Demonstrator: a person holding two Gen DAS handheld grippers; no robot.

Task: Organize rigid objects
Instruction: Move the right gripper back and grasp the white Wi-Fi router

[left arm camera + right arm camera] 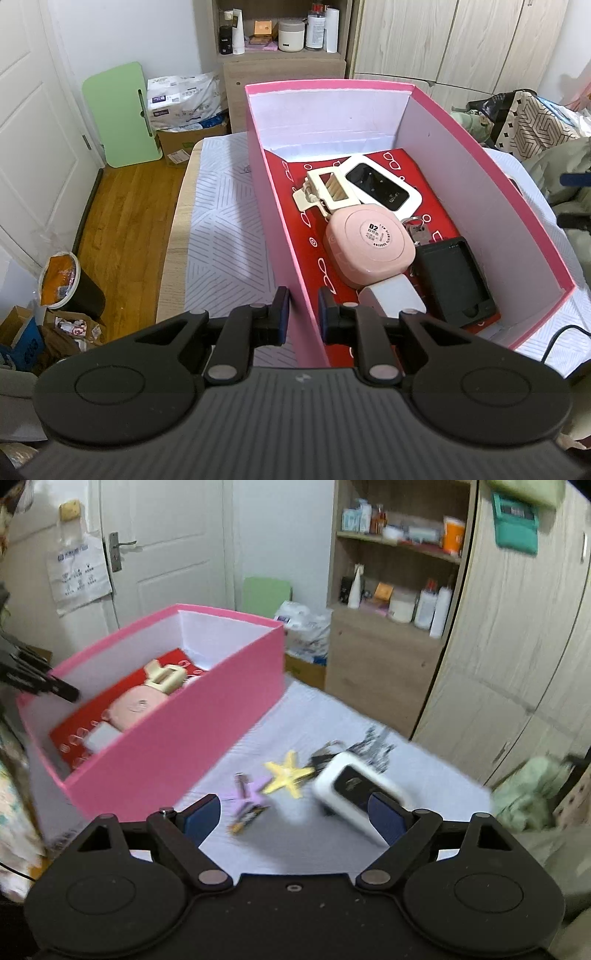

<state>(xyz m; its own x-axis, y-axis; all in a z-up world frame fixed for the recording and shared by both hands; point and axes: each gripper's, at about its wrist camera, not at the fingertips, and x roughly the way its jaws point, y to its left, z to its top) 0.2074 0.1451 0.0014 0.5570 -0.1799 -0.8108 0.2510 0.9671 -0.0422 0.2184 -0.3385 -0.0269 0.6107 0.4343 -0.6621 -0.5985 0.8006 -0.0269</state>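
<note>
Rigid objects are partly sorted: some lie in the pink box [332, 84], others are loose on the desk [221, 221].

The left gripper [303, 314] is clenched on the box's near left wall, one pad outside and one inside, which looks like steadying it. The right gripper [294, 814] hangs with its jaws wide apart over the loose items, gripping nothing. Its right finger is just beside a white device [354, 786] with a black face; the blur hides whether they touch.

Beyond the left gripper, the box holds:
- a white block [395, 299];
- a black moulded tray [458, 280];
- a pink rounded-square case [369, 243], smooth, with a round label;
- a bunch of keys [417, 229];
- a cream plastic frame piece [328, 188];
- a glossy white router [384, 184].

All rest on a red printed card [406, 162] covering the bottom. The box is stiff cardboard, white inside, and runs lengthwise toward the desk's far edge.

Right of the box, toward the desk's right edge, these wait on the quilted white cover:
- the white device;
- a yellow star [288, 773], flat and pointed;
- a small purple item [247, 794], too blurred to name;
- what seem to be dark keys [325, 751].

By my reading about half is done, and the device looks the likeliest next pick.
</note>
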